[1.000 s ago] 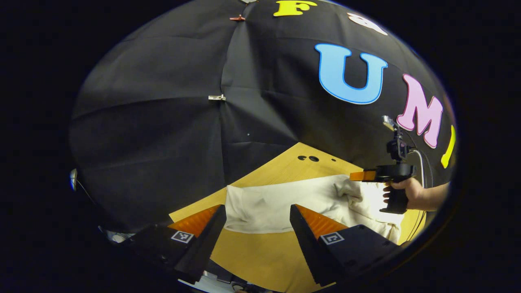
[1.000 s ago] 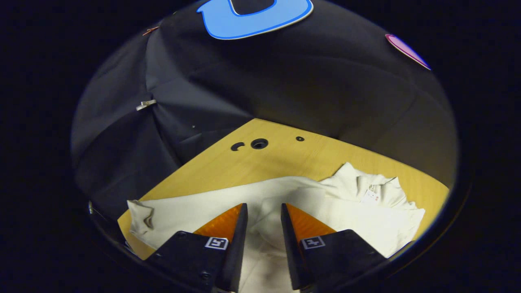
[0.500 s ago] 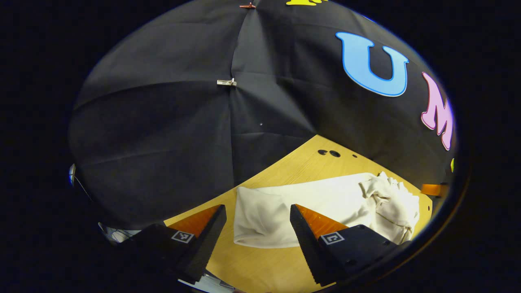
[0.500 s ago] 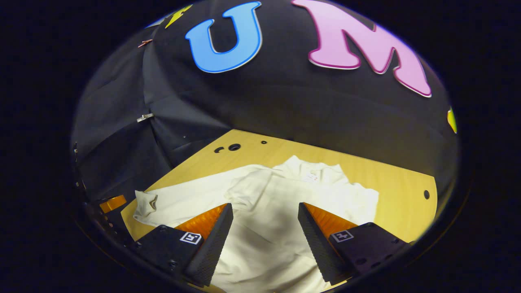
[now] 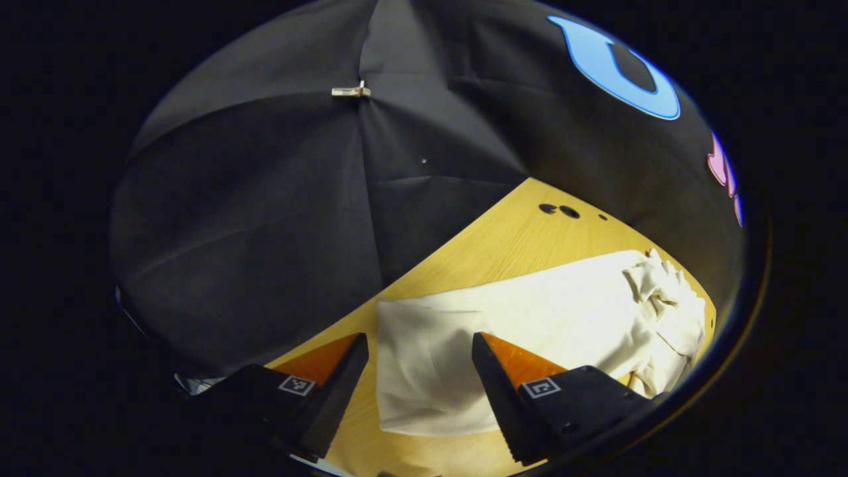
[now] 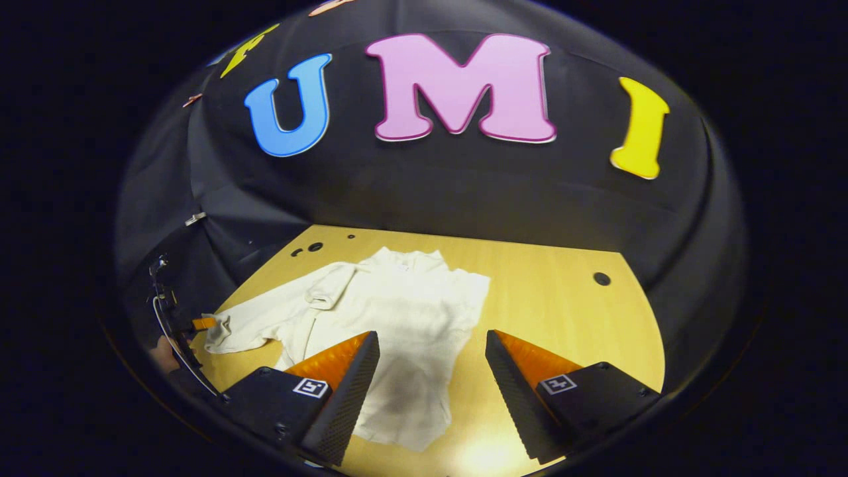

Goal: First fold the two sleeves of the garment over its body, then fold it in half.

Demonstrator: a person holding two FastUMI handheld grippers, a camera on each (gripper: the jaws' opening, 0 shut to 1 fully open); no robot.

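Garment [image 6: 397, 318] flat on table [image 6: 563, 311], grippers open

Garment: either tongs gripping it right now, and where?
Nothing is held. The left tongs are open over the end of the outstretched sleeve; the right tongs are open above the garment body.

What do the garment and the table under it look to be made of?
Garment: soft, matte off-white cloth, probably a cotton knit, since it wrinkles and bunches at the collar.
Table: pale wood or wood-look laminate, smooth with a slight sheen; faint straight grain and a light glare show, and round holes pierce it.
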